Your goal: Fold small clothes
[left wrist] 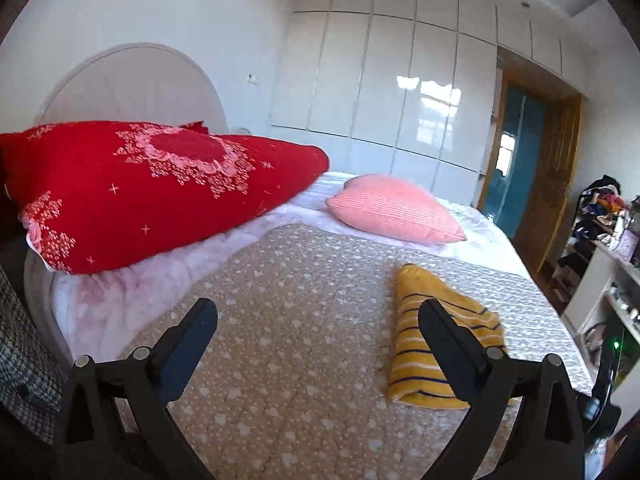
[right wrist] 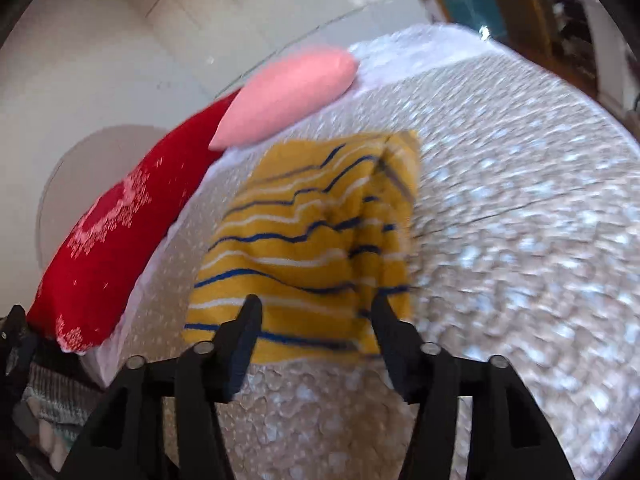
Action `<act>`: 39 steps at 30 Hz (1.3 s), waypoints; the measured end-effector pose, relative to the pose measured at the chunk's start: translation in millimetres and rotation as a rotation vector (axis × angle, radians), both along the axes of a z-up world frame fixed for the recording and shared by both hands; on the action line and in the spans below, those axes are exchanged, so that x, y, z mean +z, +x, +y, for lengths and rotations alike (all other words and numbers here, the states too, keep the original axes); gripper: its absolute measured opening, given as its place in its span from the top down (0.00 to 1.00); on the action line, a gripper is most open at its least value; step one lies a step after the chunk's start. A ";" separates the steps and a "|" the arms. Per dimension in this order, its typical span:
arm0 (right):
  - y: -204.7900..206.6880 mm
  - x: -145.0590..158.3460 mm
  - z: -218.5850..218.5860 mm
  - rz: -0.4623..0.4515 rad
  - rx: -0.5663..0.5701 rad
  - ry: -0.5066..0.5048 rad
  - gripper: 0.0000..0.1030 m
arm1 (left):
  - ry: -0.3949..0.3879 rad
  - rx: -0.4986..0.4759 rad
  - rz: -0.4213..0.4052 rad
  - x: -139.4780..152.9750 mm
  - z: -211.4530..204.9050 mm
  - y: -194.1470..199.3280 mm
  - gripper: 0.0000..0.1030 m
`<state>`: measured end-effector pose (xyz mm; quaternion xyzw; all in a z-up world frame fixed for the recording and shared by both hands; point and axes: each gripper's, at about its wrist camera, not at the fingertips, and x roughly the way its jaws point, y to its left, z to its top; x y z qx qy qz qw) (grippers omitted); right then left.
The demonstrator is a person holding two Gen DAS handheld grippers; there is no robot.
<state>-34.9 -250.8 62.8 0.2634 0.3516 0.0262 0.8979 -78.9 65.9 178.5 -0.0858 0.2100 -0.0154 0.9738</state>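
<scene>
yellow striped garment [left wrist: 436, 344] lies folded on the bed's beige quilt [left wrist: 288, 304]. from my left: red pillow [left wrist: 152, 192], then pink pillow [left wrist: 396, 210] behind it. my left tool [left wrist: 318, 320] hangs spread and empty beside the garment; my right tool [right wrist: 316, 316] is spread over its near edge.

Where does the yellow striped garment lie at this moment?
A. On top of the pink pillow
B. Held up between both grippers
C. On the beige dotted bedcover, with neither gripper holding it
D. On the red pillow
C: the yellow striped garment rests folded on the beige bedcover, and the left gripper and right gripper are both open.
</scene>
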 end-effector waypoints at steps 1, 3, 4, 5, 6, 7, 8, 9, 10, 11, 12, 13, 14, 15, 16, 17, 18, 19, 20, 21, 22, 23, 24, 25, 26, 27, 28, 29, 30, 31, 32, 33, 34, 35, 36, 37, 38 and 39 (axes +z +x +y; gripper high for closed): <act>-10.0 3.7 -1.7 -0.011 -0.007 -0.008 0.39 | 0.002 -0.010 0.003 0.0 -3.1 -1.9 0.03; -33.1 11.9 -0.4 -0.039 -0.029 -0.044 0.37 | 0.025 -0.015 0.002 0.4 -9.7 -8.3 0.03; -40.5 12.9 -3.7 -0.046 -0.038 -0.057 0.35 | 0.045 -0.014 0.000 2.0 -17.1 -9.8 0.03; -50.3 15.5 -2.7 -0.059 -0.054 -0.081 0.35 | 0.073 -0.015 -0.004 3.0 -23.0 -11.6 0.03; -56.5 19.3 -3.4 -0.068 -0.063 -0.097 0.34 | 0.095 -0.020 -0.011 4.3 -27.6 -13.5 0.03; -62.2 20.7 -2.4 -0.074 -0.072 -0.116 0.33 | 0.113 -0.025 -0.019 4.2 -31.4 -16.8 0.03; -68.8 21.9 -0.4 -0.080 -0.079 -0.134 0.33 | 0.129 -0.030 -0.025 4.7 -35.7 -19.8 0.03; -71.9 22.7 2.5 -0.085 -0.084 -0.147 0.33 | 0.157 -0.040 -0.014 3.9 -41.7 -20.9 0.03; -77.1 25.0 3.8 -0.095 -0.095 -0.165 0.33 | 0.172 -0.053 0.000 4.7 -45.4 -21.6 0.03; -81.8 27.7 3.3 -0.105 -0.102 -0.177 0.33 | 0.182 -0.091 0.024 3.2 -51.2 -20.5 0.03; -86.1 30.9 4.5 -0.121 -0.112 -0.194 0.33 | 0.182 -0.110 0.044 1.7 -55.0 -20.5 0.03; -89.4 33.0 2.5 -0.130 -0.117 -0.205 0.31 | 0.178 -0.119 0.058 -0.5 -56.7 -20.3 0.03; -92.4 35.7 4.6 -0.143 -0.124 -0.225 0.29 | 0.169 -0.131 0.075 -3.2 -58.7 -19.8 0.03; -94.3 37.6 7.5 -0.149 -0.129 -0.250 0.25 | 0.164 -0.137 0.086 -5.1 -60.3 -19.5 0.03; -94.3 38.6 10.5 -0.148 -0.133 -0.276 0.22 | 0.160 -0.143 0.096 -7.0 -61.7 -18.9 0.03; -93.6 38.4 13.8 -0.145 -0.135 -0.297 0.21 | 0.158 -0.148 0.106 -9.0 -62.8 -18.1 0.03; -93.5 37.8 17.0 -0.142 -0.138 -0.321 0.20 | 0.157 -0.153 0.117 -11.2 -63.9 -17.4 0.03; -93.8 36.9 20.9 -0.134 -0.145 -0.352 0.19 | 0.157 -0.156 0.130 -13.5 -65.2 -16.6 0.03; -93.3 35.9 23.0 -0.130 -0.150 -0.366 0.18 | 0.158 -0.159 0.146 -16.3 -65.8 -15.6 0.03; -94.5 35.6 24.9 -0.132 -0.154 -0.377 0.16 | 0.156 -0.163 0.169 -19.9 -65.6 -13.1 0.03; -96.0 35.6 26.4 -0.139 -0.159 -0.382 0.15 | 0.154 -0.165 0.188 -23.2 -63.7 -10.0 0.03; -96.9 35.7 27.5 -0.145 -0.164 -0.389 0.14 | 0.149 -0.168 0.209 -27.8 -62.6 -7.6 0.03; -99.0 35.9 29.4 -0.154 -0.171 -0.401 0.10 | 0.140 -0.173 0.227 -31.9 -61.6 -5.7 0.03; -101.3 36.4 31.6 -0.166 -0.186 -0.423 0.03 | 0.132 -0.177 0.241 -35.5 -61.7 -4.8 0.03; -102.6 35.6 33.0 -0.177 -0.200 -0.439 0.00 | 0.120 -0.183 0.263 -41.5 -60.7 -2.7 0.03; -103.5 35.2 33.9 -0.182 -0.211 -0.448 0.00 | 0.117 -0.185 0.276 -44.9 -61.1 -1.4 0.03; -103.9 32.2 33.3 -0.188 -0.234 -0.455 0.00 | 0.119 -0.190 0.294 -50.1 -62.2 0.5 0.03; -102.8 30.8 31.2 -0.181 -0.243 -0.449 0.00 | 0.123 -0.196 0.309 -54.9 -64.0 2.1 0.03; -100.4 28.0 28.4 -0.164 -0.244 -0.435 0.00 | 0.129 -0.199 0.321 -59.1 -66.0 2.8 0.03; -96.7 24.9 25.2 -0.137 -0.236 -0.420 0.00 | 0.132 -0.201 0.329 -61.8 -66.9 3.4 0.03; -91.8 21.3 23.1 -0.103 -0.225 -0.412 0.00 | 0.134 -0.207 0.339 -65.3 -67.6 4.4 0.03; -88.7 18.6 22.3 -0.083 -0.220 -0.414 0.00 | 0.136 -0.212 0.349 -68.8 -68.5 5.1 0.03; -87.4 16.4 22.9 -0.074 -0.218 -0.419 0.00 | 0.139 -0.217 0.360 -72.5 -69.7 5.7 0.03; -87.6 15.0 24.1 -0.076 -0.222 -0.425 0.00 | 0.140 -0.222 0.366 -75.0 -70.6 6.2 0.03; -87.8 13.7 25.4 -0.077 -0.223 -0.429 0.00 | 0.143 -0.227 0.377 -78.6 -72.1 6.3 0.03; -87.4 12.5 26.8 -0.075 -0.219 -0.431 0.00 | 0.146 -0.230 0.384 -80.6 -72.8 6.7 0.03; -85.7 10.8 28.2 -0.067 -0.208 -0.427 0.00 | 0.150 -0.234 0.390 -82.3 -73.5 7.4 0.03; -84.3 8.8 29.1 -0.057 -0.201 -0.422 0.00 | 0.158 -0.236 0.397 -84.7 -75.1 7.3 0.03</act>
